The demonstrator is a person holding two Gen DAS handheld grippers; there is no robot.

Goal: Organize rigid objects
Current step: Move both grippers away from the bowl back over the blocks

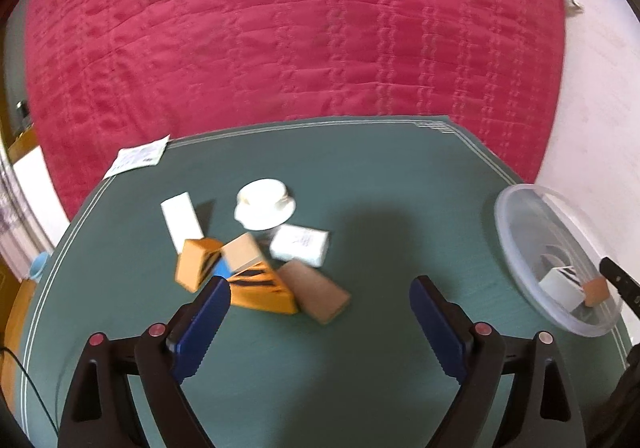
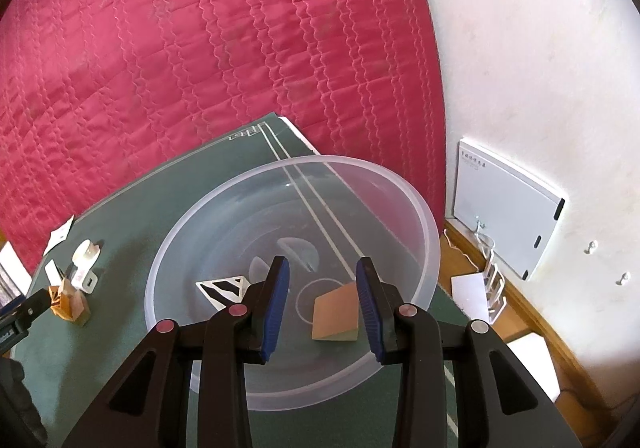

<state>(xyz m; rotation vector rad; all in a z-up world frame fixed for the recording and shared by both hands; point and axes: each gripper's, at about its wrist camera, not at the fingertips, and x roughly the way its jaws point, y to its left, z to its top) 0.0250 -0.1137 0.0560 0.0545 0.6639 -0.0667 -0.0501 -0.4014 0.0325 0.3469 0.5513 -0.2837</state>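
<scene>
Though blur smears my left-wrist view, biggest thing by far is the red quilted bedspread filling the bkgd behind the table. Next, the green mat w/ white border lines, which everything sits on. At its right edge sits the clear plastic bowl; inside it lie a white block w/ black stripes and a tan wedge block, apart from each other. My right gripper hangs over the bowl, jaws narrowly parted, nothing between the pads; wedge shows thru the gap, down on the bowl floor. My left gripper is spread wide, nothing in it, and points at the pile mid-mat. Pile: orange tiger-striped box just beyond my left pad, brown cork-like block touching its right side, smaller orange striped block tilted at left, white carton behind, long white box, white round lid-like piece at the back. Paper leaflet lies at the mat's far left corner.
</scene>
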